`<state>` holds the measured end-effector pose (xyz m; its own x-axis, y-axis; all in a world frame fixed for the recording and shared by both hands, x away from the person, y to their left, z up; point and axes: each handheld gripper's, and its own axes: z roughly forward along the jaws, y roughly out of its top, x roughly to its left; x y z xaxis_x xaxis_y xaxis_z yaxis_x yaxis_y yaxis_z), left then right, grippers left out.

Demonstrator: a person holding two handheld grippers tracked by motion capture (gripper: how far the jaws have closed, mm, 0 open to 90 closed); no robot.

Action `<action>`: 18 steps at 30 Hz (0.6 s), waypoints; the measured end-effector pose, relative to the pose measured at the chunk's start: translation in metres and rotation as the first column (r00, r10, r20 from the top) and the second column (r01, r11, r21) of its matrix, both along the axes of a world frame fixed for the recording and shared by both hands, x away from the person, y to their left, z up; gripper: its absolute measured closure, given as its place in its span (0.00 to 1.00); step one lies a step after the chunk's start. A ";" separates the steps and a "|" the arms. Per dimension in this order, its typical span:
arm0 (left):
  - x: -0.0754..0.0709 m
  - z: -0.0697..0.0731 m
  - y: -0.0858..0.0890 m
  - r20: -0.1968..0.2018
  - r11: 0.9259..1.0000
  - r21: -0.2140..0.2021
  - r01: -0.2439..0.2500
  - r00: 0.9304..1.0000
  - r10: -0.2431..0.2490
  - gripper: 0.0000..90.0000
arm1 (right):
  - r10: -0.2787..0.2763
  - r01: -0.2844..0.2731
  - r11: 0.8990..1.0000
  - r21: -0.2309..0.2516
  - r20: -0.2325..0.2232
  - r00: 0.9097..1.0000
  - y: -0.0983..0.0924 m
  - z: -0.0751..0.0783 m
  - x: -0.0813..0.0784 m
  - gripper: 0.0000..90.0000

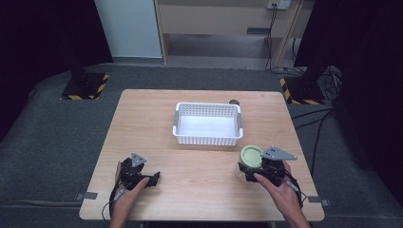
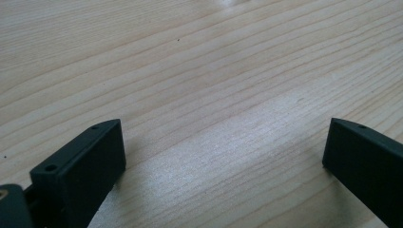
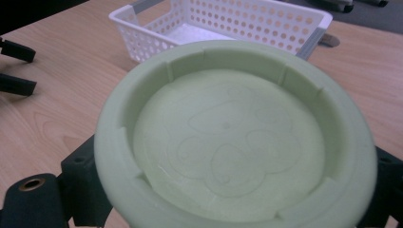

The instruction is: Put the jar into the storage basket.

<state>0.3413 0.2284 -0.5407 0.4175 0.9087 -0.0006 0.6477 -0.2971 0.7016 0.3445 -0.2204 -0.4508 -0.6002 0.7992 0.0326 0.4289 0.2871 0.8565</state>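
Note:
A clear jar with a pale green lid [image 1: 250, 156] stands on the wooden table [image 1: 199, 180] at the front right, just in front of the white basket [image 1: 207, 105]. My right gripper [image 1: 259, 172] is shut on the jar below the lid. In the right gripper view the lid [image 3: 233, 137] shows a faint embossed figure, and a black finger [image 3: 81, 175] presses against each side. At the front left my left gripper [image 1: 153, 178] rests low over the table, open. Its jaws stand wide apart over bare wood [image 2: 223, 118].
The perforated white basket [image 3: 228, 23] with grey handles sits mid-table and holds nothing. A small dark object [image 1: 234, 101] lies just behind its far right corner. The left gripper's jaws [image 3: 14, 66] show at the left edge of the right gripper view.

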 end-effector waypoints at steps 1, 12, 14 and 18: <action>0.000 0.000 0.000 0.000 1.000 0.000 0.000 1.000 0.000 0.00 | 0.000 0.000 1.000 -0.006 0.002 1.000 0.001 0.003 0.002 0.13; 0.000 0.000 0.000 0.000 1.000 0.000 0.000 1.000 0.000 0.00 | 0.001 -0.001 1.000 -0.018 0.008 1.000 0.009 0.016 0.013 0.13; 0.000 0.000 0.000 0.000 1.000 0.000 0.000 1.000 0.000 0.00 | 0.001 -0.001 1.000 -0.027 0.011 1.000 0.010 0.019 0.014 0.13; 0.000 0.000 0.000 -0.001 1.000 0.000 0.001 1.000 -0.001 0.00 | 0.000 0.000 1.000 -0.018 0.018 1.000 0.015 0.027 0.018 0.13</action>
<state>0.3414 0.2284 -0.5406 0.4180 0.9085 -0.0007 0.6479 -0.2976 0.7012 0.3628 -0.2057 -0.4238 -0.6003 0.7997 0.0073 0.4136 0.3026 0.8587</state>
